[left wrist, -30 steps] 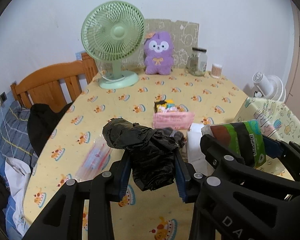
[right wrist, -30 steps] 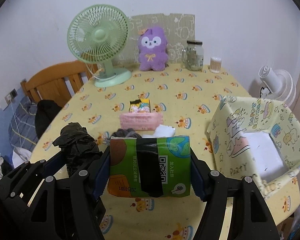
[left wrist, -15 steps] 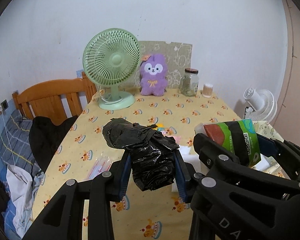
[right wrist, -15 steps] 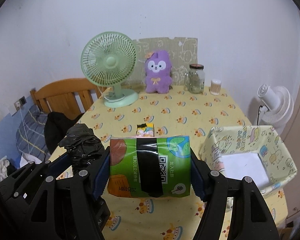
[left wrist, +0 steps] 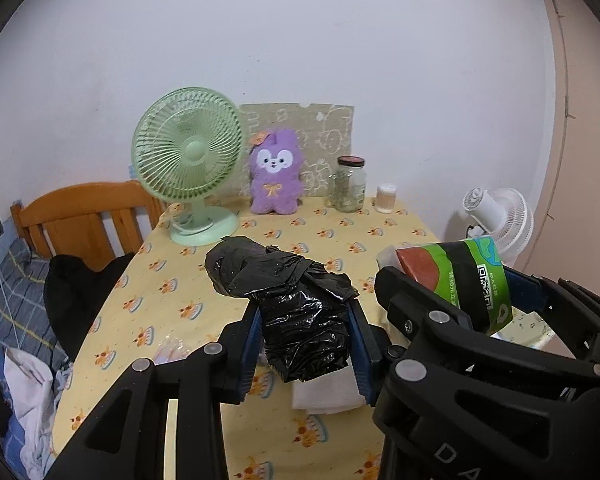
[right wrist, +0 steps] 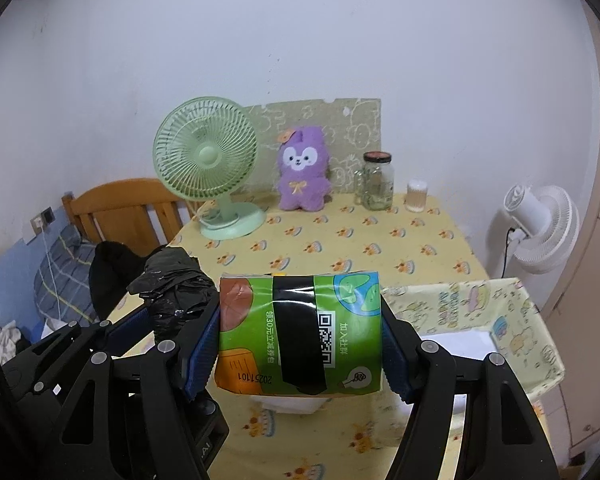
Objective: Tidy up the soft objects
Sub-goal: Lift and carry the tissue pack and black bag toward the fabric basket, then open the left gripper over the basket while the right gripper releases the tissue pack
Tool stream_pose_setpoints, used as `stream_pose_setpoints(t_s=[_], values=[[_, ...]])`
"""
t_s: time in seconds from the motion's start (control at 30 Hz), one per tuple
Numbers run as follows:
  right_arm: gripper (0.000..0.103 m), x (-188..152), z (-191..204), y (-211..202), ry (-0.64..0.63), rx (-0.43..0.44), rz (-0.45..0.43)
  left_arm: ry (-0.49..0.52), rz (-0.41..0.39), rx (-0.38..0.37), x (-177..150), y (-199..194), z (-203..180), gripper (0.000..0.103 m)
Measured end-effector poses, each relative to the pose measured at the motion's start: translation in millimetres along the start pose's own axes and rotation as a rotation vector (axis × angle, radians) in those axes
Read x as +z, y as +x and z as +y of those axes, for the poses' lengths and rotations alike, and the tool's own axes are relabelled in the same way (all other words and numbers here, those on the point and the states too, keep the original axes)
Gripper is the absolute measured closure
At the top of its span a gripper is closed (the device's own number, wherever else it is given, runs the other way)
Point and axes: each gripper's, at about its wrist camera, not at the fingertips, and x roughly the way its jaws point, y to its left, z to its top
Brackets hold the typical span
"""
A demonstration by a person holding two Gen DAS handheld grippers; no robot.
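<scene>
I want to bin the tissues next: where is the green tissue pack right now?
Centre of the right wrist view: the green tissue pack is clamped in the right gripper above the table, left of the fabric box.

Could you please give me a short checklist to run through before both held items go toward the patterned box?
1. Left tongs clamped on the crumpled black plastic bag: ok.
2. Right tongs clamped on the green tissue pack: ok.
3. Both items lifted off the yellow tablecloth: ok.
4. Patterned fabric box open at the top, white bottom showing: ok.
5. Room in the box for both items: cannot tell, as the tongs hide part of it.
6. Bag's loose top held by the pads: not ok; it sticks out beyond them.
</scene>
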Motion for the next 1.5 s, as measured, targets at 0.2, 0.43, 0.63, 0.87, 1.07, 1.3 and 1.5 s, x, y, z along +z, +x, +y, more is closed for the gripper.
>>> stream_pose_setpoints(t_s=[0.2, 0.43, 0.63, 0.87, 1.07, 1.3, 1.5], values=[[0.031, 2.7, -25.7, -5.1, 0.011, -0.022, -0.011, 0.022, -0.001, -0.024, 4.8, 6.5, -23.1, 0.062], [0.031, 1.7, -56.4, -4.2, 0.016, -0.057, -0.015, 0.075, 0.008, -0.076, 6.1, 15.5, -56.1, 0.062], [0.031, -1.9, -87.0, -1.0, 0.047, -0.097, -0.001, 0.108, 0.037, -0.133, 5.7, 28.9, -86.6, 0.062], [0.031, -7.3, -121.7, 8.5, 0.076, -0.139, 0.022, 0.147, 0.088, -0.169, 4.9, 50.6, -116.2, 0.062], [0.031, -12.4, -141.5, 21.7, 0.087, -0.154, 0.043, 0.169, 0.154, -0.195, 2.7, 72.9, -130.4, 0.061], [0.031, -18.1, -158.0, 40.9, 0.104, -0.164, 0.086, 0.164, 0.233, -0.206, -1.4, 92.0, -138.7, 0.044], [0.026, -14.7, -169.9, 52.6, 0.110, -0.194, 0.103, 0.133, 0.250, -0.219, 1.0, 97.4, -136.8, 0.024]])
